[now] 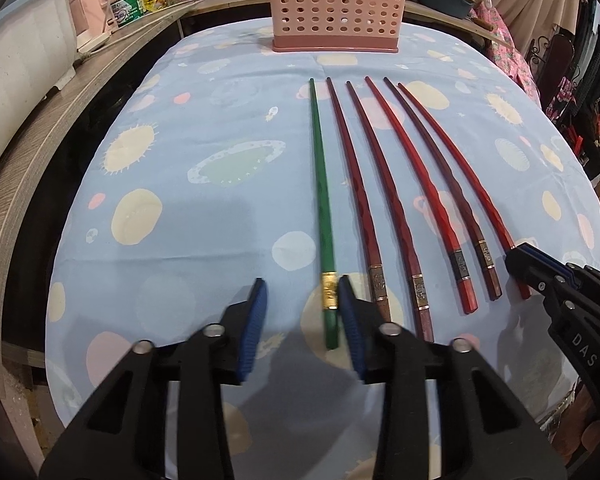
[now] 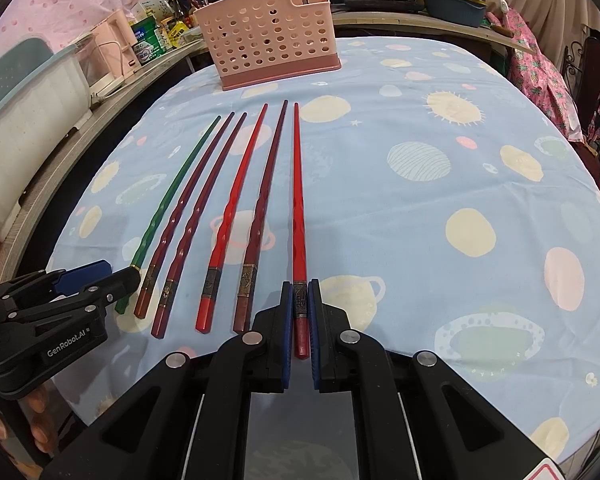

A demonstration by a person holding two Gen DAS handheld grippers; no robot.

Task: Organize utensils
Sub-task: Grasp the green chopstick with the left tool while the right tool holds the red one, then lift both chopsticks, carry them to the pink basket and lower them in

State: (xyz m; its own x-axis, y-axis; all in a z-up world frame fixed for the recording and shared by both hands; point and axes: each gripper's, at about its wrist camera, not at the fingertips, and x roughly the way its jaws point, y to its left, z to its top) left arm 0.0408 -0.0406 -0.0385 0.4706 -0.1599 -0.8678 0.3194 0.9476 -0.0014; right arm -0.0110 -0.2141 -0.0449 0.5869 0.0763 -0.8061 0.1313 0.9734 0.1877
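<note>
Several chopsticks lie side by side on the blue patterned tablecloth (image 1: pixel 204 240), tips toward a pink perforated utensil basket (image 1: pixel 336 4) at the far edge. My left gripper (image 1: pixel 302 292) is open, its jaws around the handle end of the green chopstick (image 1: pixel 320 184), which lies against the right pad. My right gripper (image 2: pixel 300 296) is shut on the handle of the rightmost red chopstick (image 2: pixel 298 200), which still rests on the cloth. Between them lie dark red and bright red chopsticks (image 2: pixel 228 208). The basket also shows in the right wrist view (image 2: pixel 272 32).
A wooden counter (image 1: pixel 60 132) runs along the left with a white appliance (image 1: pixel 16 76), jars and bottles. Pots and a blue bowl (image 2: pixel 452 4) stand behind the basket. Clothes hang at the right edge.
</note>
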